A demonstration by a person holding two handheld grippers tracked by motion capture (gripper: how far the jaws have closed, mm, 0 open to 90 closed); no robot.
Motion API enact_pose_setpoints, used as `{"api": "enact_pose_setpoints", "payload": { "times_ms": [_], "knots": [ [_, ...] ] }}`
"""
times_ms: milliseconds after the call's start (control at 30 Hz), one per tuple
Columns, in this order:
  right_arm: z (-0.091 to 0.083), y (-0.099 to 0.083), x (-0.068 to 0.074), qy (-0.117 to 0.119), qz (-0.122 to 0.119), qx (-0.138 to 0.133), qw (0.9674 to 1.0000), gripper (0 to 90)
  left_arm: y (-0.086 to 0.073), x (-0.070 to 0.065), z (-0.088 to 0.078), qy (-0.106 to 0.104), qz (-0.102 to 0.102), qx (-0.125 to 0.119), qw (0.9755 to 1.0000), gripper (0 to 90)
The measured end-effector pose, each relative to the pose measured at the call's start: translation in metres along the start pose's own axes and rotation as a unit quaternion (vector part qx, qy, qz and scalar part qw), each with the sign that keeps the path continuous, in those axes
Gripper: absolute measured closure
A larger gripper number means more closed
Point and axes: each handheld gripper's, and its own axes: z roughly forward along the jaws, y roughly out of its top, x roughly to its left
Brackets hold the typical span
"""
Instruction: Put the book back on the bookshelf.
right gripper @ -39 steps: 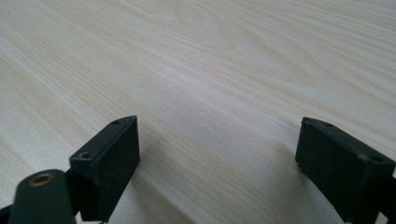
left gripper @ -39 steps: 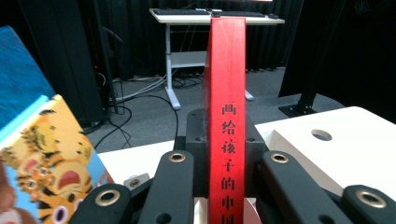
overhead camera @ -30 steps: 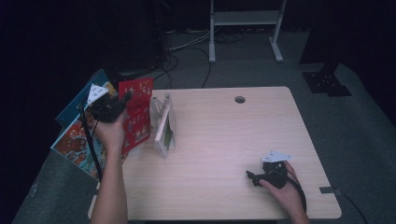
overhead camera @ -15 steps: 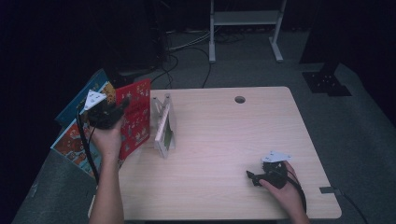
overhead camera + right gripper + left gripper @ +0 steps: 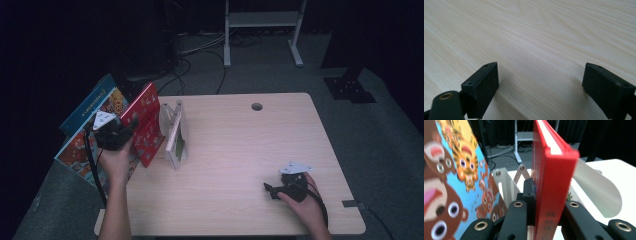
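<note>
Far left, off the table edge, a big picture book with a blue cover full of cartoon bears and tigers (image 5: 82,137) leans, not yet shelved. Just beside it, the left gripper (image 5: 114,134) has its jaws clamped on the spine of a thick red hardback book (image 5: 147,122); the left gripper view shows that red book (image 5: 550,185) standing upright, pinched between the two black jaws. It hangs at the table's left edge, right next to the white folding book rack (image 5: 175,135), and seems not yet seated in a slot. From above I can't quite tell whether its lower edge touches the tabletop. The rack looks to hold one slim white book with a green patch, though that's small and dim.

Across the pale wood-grain table (image 5: 240,150), well apart from all that, the right gripper (image 5: 274,190) rests low near the front right, jaws spread, nothing between them but bare wood.

My read: early going. One book in hand, heading for the rack; the blue one waits.
</note>
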Motion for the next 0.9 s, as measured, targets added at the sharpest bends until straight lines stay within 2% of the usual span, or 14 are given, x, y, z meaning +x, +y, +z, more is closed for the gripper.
{"api": "enact_pose_setpoints", "payload": {
  "times_ms": [233, 333, 367, 400, 533, 567, 600, 800, 900],
  "knots": [
    [0.0, 0.0, 0.0, 0.0, 0.0, 0.0, 1.0, 12.8, -0.003, -0.001, -0.001, -0.002, 0.001, -0.001, 1.0, 77.3],
    [0.0, 0.0, 0.0, 0.0, 0.0, 0.0, 1.0, 12.8, -0.004, 0.0, 0.0, 0.001, 0.005, 0.008, 1.0, 67.3],
    [0.0, 0.0, 0.0, 0.0, 0.0, 0.0, 1.0, 12.8, -0.005, 0.0, 0.0, 0.003, 0.006, 0.008, 0.9999, 67.3],
    [0.0, 0.0, 0.0, 0.0, 0.0, 0.0, 1.0, 12.8, -0.006, 0.0, -0.001, 0.001, 0.007, 0.007, 1.0, 63.7],
    [0.0, 0.0, 0.0, 0.0, 0.0, 0.0, 1.0, 12.8, -0.01, 0.0, -0.006, 0.007, 0.003, -0.003, 1.0, 48.0],
    [0.0, 0.0, 0.0, 0.0, 0.001, 0.0, 1.0, 12.8, -0.011, -0.001, -0.007, 0.011, 0.004, -0.003, 0.9999, 40.0],
    [0.0, 0.0, 0.0, 0.0, 0.001, 0.0, 1.0, 12.8, -0.013, -0.001, -0.009, 0.016, 0.004, -0.004, 0.9999, 40.0],
    [0.0, 0.0, 0.0, 0.0, 0.0, 0.0, 1.0, 12.8, -0.018, -0.005, -0.02, 0.022, 0.018, -0.009, 0.9995, 20.6],
    [0.0, 0.0, 0.0, 0.0, 0.0, -0.001, 1.0, 12.8, -0.019, -0.006, -0.026, 0.024, 0.015, -0.017, 0.9995, 17.3]
  ]
}}
